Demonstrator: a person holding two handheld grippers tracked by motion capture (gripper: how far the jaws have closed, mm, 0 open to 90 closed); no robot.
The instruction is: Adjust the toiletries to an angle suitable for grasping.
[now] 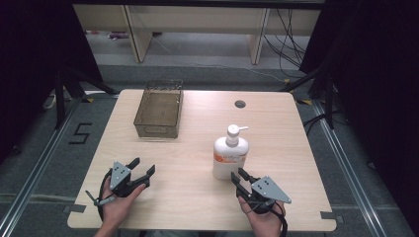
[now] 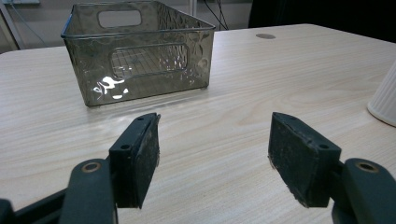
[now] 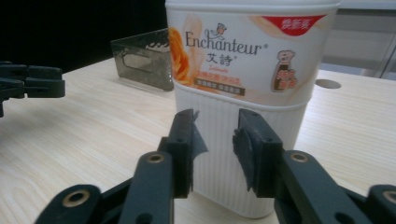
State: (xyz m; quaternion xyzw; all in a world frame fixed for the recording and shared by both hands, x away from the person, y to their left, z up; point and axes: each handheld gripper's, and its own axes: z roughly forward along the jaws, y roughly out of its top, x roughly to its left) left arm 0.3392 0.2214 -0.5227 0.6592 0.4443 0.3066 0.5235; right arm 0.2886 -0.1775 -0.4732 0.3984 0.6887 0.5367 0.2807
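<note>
Wooden table (image 1: 197, 197), label legible on pump bottle (image 3: 243, 93) before parted right tongs (image 3: 217, 140), left tongs (image 2: 210, 154) parted

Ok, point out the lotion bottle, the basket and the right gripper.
lotion bottle (image 1: 230, 159): high view, front label.
basket (image 2: 140, 65): left gripper view, near wall.
right gripper (image 1: 241, 177): high view, between its fingertips.

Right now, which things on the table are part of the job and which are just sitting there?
In the job:
- pump bottle, upright, just ahead of the right claw
- right claw, part open, nothing between its jaws
- mesh basket, the likely destination

Just there:
- left claw, open, over bare table
- cable port at the far edge
</note>
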